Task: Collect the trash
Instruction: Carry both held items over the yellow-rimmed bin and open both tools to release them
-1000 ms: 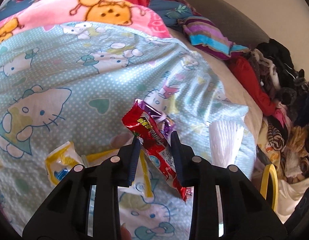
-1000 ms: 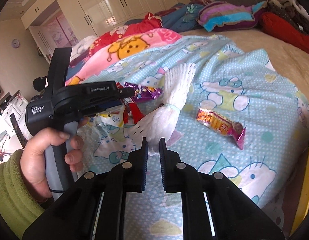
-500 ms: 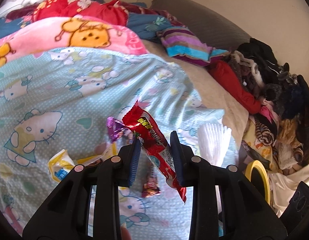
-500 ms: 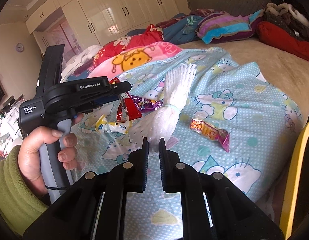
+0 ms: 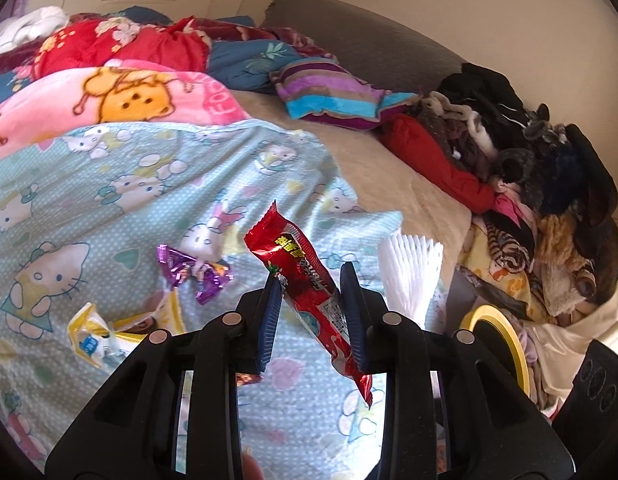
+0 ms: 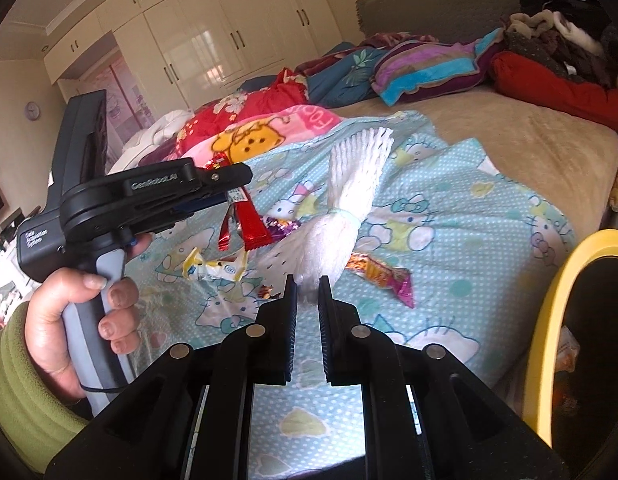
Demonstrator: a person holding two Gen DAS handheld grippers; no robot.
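The red snack wrapper (image 5: 309,280) is in the lower centre of the left wrist view, pinched between the pads of your left gripper (image 5: 311,304) and lifted clear of the blue cartoon sheet (image 5: 129,184). It hangs at a slant, with the top end pointing up-left and the tail below the jaws. In the right wrist view the same wrapper (image 6: 249,224) dangles at centre-left under the gripper.

Your right gripper (image 6: 308,292) has the jaws pressed together with nothing between them, and the tips are just in front of the white foam net (image 6: 341,220). It is free for the next pick.

The step now, as I judge, is the carry to the yellow-rimmed bin (image 5: 497,332) at the lower right of the frame. Keep the squeeze firm, because the film is slippery and the grip is near the middle only. Bring the tail over the rim first, then open.

Other trash is on the sheet: a purple candy wrapper (image 5: 193,276), a yellow-white packet (image 5: 97,336) at lower left, and an orange-pink wrapper (image 6: 381,276) just right of the net. Do not drag the tail across them.
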